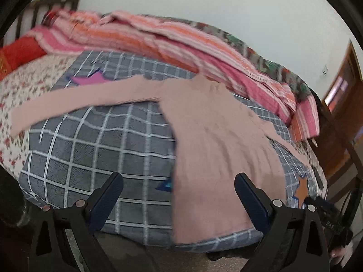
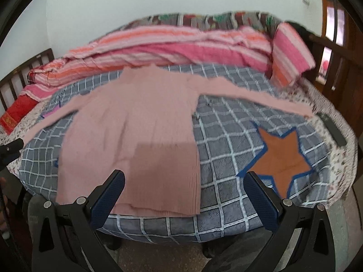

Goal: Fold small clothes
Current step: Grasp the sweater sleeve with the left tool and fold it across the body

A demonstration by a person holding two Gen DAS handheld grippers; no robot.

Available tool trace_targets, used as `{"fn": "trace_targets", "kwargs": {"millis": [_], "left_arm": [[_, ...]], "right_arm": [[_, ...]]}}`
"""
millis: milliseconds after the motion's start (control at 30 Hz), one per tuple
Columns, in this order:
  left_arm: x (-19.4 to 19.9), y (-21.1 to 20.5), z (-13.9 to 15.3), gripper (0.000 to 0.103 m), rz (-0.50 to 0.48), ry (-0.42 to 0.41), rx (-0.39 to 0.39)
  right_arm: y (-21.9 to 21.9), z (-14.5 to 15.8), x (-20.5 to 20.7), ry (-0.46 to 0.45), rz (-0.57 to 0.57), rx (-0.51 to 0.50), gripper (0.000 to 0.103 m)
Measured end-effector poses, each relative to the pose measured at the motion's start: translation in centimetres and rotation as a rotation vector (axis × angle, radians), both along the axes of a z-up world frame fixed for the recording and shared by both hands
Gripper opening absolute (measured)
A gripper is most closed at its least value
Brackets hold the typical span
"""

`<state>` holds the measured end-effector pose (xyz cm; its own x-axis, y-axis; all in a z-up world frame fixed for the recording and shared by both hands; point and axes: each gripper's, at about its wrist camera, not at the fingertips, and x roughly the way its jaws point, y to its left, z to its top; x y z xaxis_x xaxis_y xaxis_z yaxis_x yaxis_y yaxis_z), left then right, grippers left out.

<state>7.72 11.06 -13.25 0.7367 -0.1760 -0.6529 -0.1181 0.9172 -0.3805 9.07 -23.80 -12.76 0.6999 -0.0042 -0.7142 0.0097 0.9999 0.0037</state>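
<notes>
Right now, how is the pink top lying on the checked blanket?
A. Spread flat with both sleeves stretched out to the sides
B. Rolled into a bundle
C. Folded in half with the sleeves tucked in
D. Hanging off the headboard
A: the pink top lies flat on the checked blanket, one sleeve reaching out on each side, unfolded; both grippers are open and empty.

No legible text, label, brand, number or sign appears in either wrist view. Faint pale marks stand on a dark device (image 1: 330, 223) at about 4 o'clock in the left wrist view, but they are too blurred to read.
</notes>
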Motion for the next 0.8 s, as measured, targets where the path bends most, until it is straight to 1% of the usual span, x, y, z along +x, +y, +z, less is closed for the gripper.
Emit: {"fn": "trace_targets", "kwargs": {"millis": [133, 267, 333, 433, 467, 533, 633, 800], "left_arm": [[1.2, 4.1, -1.8, 0.098, 0.073, 0.031, -0.055], [2.3, 8.4, -2.9, 0.098, 0.171, 0.033, -0.098], [2.7, 10.4, -3.4, 0.098, 0.212, 0.034, -0.104], [3.4, 13.3, -4.2, 0.091, 0.271, 0.032, -0.140], [3.5, 13.8, -4.4, 0.090, 0.281, 0.029, -0.152], [4.0, 15.3, -5.0, 0.090, 0.313, 0.019, -0.183], [5.2, 16.9, -5.8, 0.083, 0.323, 0.021, -0.212], [7.2, 18.9, -7.2, 0.083, 0.367, 0.005, -0.233]], "right_arm": [[-0.1, -0.6, 1.1, 0.003, -0.017, -0.039, 0.103], [-0.2, -0.3, 1.9, -0.010, -0.045, -0.080, 0.103], [-0.6, 0.1, 1.9, -0.032, -0.055, -0.063, 0.103], [-1.3, 0.3, 2.2, -0.062, -0.068, -0.011, 0.103], [-1.4, 0.3, 2.5, -0.066, -0.070, 0.008, 0.103], [-1.5, -0.1, 3.3, -0.042, -0.064, 0.036, 0.103], [-1.3, -1.0, 5.0, 0.034, -0.057, 0.051, 0.102], [0.0, -2.1, 7.6, 0.052, -0.069, 0.004, 0.102]]}}
